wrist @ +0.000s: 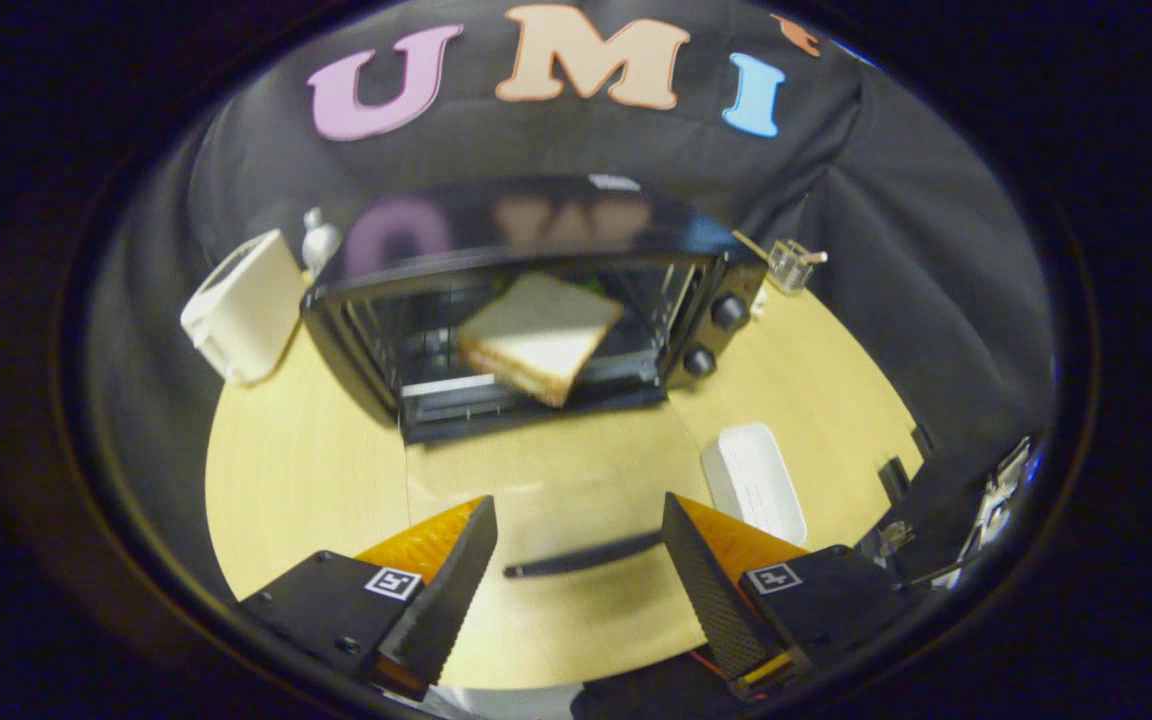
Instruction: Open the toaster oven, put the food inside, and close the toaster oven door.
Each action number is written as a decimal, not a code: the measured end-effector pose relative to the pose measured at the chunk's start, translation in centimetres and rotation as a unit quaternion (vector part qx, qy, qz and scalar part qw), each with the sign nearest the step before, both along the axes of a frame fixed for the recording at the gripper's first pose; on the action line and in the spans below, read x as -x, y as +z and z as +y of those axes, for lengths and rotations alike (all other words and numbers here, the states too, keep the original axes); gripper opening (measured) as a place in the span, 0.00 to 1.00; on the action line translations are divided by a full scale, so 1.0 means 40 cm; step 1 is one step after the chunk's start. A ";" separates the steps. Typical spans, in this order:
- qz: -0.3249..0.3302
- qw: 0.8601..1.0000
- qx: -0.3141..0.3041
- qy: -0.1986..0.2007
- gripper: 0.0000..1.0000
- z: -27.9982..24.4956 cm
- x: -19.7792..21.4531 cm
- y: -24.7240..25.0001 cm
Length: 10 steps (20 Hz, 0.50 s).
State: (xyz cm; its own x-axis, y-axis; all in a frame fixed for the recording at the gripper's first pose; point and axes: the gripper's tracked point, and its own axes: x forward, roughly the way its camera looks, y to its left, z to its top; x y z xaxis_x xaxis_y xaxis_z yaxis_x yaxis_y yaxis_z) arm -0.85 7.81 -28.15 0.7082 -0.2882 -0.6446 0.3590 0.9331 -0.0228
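Two fingers of the gripper (576,570) stand spread wide apart with nothing between them, low over a pale wooden table (296,480). Beyond them the toaster oven (536,310) sits on the table with its door (526,410) dropped open toward the gripper, so the opening step looks done. A slice of bread (539,335) lies in the oven's mouth, tilted, with one corner reaching out over the open door; whether it rests fully on the rack I cannot tell. Two knobs (716,335) sit on the oven's right side.

The bread looks light, soft and easily crushed, so any further nudge should be gentle, taken across the crust edges, not the middle. It seems to need pushing further in before the door can swing up without catching that corner. The door is stiff and hinged at the bottom; I judge the best hold is under its front edge, lifted upward.

A white toaster (241,305) stands left of the oven, with a small white bottle (319,240) behind it. A white flat box (754,480) lies on the table right of the fingers, and a dark thin strip (581,556) lies on the table between them.
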 end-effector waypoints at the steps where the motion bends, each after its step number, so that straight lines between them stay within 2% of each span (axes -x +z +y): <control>1: 0.013 1.000 -0.010 0.003 1.00 0.014 0.023 -0.026; 3: 0.035 0.999 -0.030 0.010 1.00 0.043 0.040 -0.072; 10: 0.098 0.994 -0.033 0.046 1.00 0.083 0.053 -0.197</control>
